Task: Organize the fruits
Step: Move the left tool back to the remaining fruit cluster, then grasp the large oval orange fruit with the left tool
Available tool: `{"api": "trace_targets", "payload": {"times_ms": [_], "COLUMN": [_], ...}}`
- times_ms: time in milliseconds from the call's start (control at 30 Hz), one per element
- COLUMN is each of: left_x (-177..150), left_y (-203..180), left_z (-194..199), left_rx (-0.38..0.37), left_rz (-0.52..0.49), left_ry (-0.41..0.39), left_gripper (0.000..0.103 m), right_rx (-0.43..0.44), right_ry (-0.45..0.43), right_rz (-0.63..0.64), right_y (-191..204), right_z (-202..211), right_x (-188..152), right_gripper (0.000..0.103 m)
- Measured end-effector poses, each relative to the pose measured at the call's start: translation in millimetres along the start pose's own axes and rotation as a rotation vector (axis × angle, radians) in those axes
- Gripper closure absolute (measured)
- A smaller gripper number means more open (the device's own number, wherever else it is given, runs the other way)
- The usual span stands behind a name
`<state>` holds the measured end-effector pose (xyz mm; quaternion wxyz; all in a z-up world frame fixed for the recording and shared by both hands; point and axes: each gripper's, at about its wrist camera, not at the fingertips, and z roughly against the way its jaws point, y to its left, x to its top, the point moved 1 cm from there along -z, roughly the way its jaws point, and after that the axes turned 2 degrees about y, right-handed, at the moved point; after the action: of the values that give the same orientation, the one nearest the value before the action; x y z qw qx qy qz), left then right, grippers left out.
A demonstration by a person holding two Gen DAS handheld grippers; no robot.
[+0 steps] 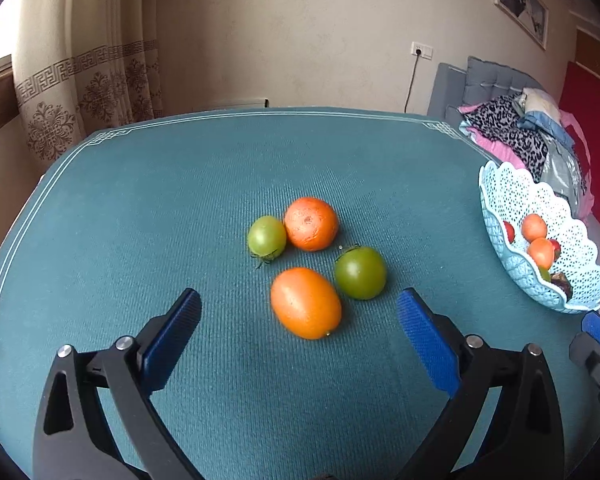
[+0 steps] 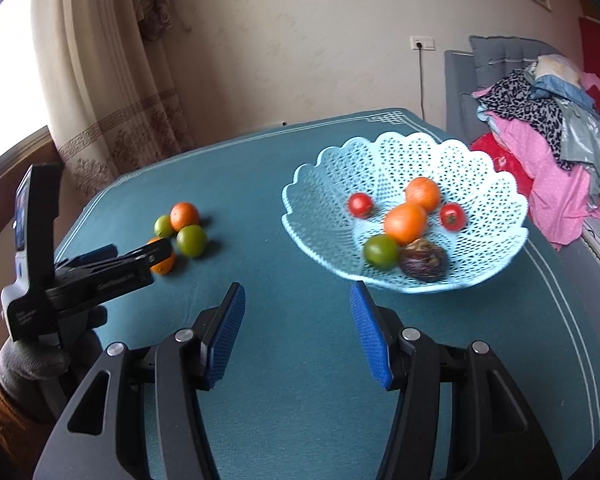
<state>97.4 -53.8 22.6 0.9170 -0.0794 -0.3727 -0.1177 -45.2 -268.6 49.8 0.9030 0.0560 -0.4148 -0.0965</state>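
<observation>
Four fruits lie together on the teal tablecloth (image 1: pixel 140 200): a smooth orange one (image 1: pixel 306 302), a rough-skinned orange (image 1: pixel 311 224), a pale green tomato (image 1: pixel 266 237) and a darker green tomato (image 1: pixel 360 273). My left gripper (image 1: pixel 299 300) is open, its blue pads wide apart on either side of the smooth orange fruit and touching nothing. A light blue lattice basket (image 2: pixel 380 148) to the right holds two oranges, two red tomatoes, a green fruit and a dark purple fruit (image 2: pixel 424 262). My right gripper (image 2: pixel 298 292) is open and empty, in front of the basket's near left rim.
The left gripper (image 2: pixel 132 260), in a gloved hand (image 2: pixel 32 360), hides part of the fruit group in the right wrist view. A pile of clothes (image 2: pixel 548 128) lies on grey furniture past the table's right edge. A curtain (image 1: pixel 80 92) hangs behind the far left corner.
</observation>
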Motion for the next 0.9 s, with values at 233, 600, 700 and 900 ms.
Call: {"api": "trace_targets", "payload": {"times_ms": [233,600,700,900], "left_x": [1.9,-3.1,-5.6,-10.4], "left_y": [-0.8,7.8,8.2,13.6], "left_z": [-15.3,-24.2,-22.8,-14.7], "left_rx": [-0.035,-0.082,-0.079,-0.043], "left_rz": [-0.013,0.041,0.035,0.057], "left_ry": [0.052,0.094,0.085,0.060], "left_gripper": [0.027,0.062,0.062,0.062], "right_rx": [0.011,0.009,0.009,0.000], "right_ry": [0.028,0.069,0.079,0.087], "right_rz": [0.031,0.069,0.074,0.136], "right_y": [16.5,32.7,35.0,50.4], "right_z": [-6.7,-20.2,-25.7,-38.0], "right_x": [-2.2,-4.0,-0.6,6.8], "right_gripper": [0.048,0.048,0.048,0.048]}}
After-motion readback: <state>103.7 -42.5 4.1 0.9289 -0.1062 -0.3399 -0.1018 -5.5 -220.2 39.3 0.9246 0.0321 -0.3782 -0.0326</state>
